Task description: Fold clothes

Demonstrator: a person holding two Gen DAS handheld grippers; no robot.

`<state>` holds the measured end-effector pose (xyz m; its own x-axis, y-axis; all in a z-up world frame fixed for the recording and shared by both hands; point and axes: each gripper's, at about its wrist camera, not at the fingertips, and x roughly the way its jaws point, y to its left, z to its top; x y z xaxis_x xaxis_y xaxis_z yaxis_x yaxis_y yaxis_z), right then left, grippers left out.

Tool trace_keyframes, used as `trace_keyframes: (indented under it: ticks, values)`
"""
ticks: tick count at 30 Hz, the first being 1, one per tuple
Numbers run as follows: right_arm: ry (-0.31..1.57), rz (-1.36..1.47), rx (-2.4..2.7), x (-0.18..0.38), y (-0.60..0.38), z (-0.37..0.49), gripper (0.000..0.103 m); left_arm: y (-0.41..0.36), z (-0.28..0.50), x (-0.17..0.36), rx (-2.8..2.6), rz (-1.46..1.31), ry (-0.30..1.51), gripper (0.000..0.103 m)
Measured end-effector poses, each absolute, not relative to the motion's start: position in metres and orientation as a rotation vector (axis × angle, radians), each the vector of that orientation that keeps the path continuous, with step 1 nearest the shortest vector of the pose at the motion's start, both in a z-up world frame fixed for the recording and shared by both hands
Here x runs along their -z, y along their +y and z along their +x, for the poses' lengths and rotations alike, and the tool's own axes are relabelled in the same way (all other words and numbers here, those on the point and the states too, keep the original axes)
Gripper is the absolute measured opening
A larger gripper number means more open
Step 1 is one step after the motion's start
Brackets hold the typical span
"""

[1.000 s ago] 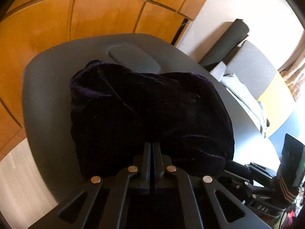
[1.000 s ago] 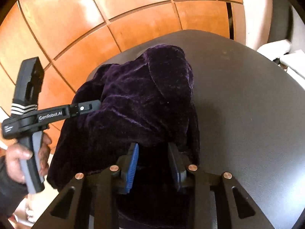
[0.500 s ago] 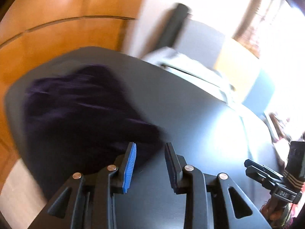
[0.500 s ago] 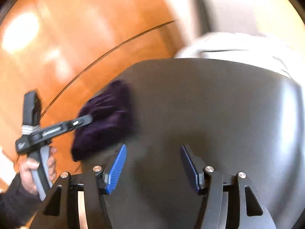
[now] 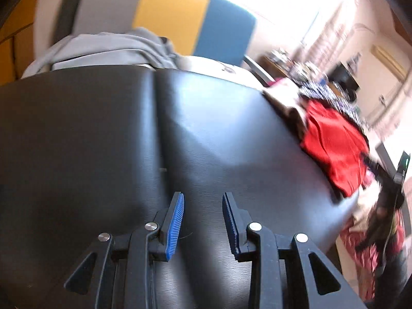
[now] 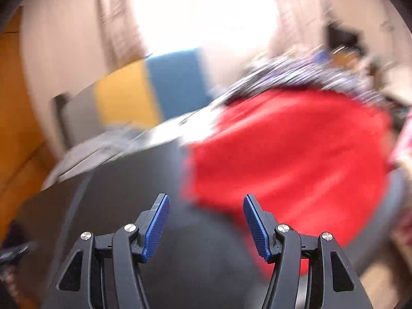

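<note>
Both grippers hang over the dark table (image 5: 103, 134), left gripper (image 5: 203, 200) and right gripper (image 6: 206, 203) with fingers apart, holding nothing. A red garment (image 6: 296, 159) fills the right of the right wrist view, blurred.

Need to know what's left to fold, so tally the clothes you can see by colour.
Red: 1, the red garment on the dark table
Grey: 1, the grey garment behind the table
Patterned dark and white: 1, the patterned cloth, blurred
Total: 3

My left gripper (image 5: 203, 200) is black plastic. My right gripper (image 6: 206, 203) matches. Both carry ribbed blue pads (image 5: 175, 222) and silver screws (image 6: 129, 227).
</note>
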<state>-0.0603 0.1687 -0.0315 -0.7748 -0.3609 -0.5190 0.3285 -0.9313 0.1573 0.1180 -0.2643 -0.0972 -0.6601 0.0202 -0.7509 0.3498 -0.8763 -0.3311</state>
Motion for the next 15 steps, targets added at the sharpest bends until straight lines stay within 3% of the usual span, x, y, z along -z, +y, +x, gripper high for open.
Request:
trace_keyframes:
  ticks: [7, 15]
  values:
    - [0.355, 0.59, 2.956, -0.018, 0.218, -0.139, 0.061, -0.257, 0.097, 0.106, 2.572, 1.258, 0.708, 0.031]
    - [0.498, 0.824, 2.966, 0.0, 0.226, -0.234, 0.059, -0.276, 0.105, 0.121, 2.485, 1.256, 0.803, 0.031]
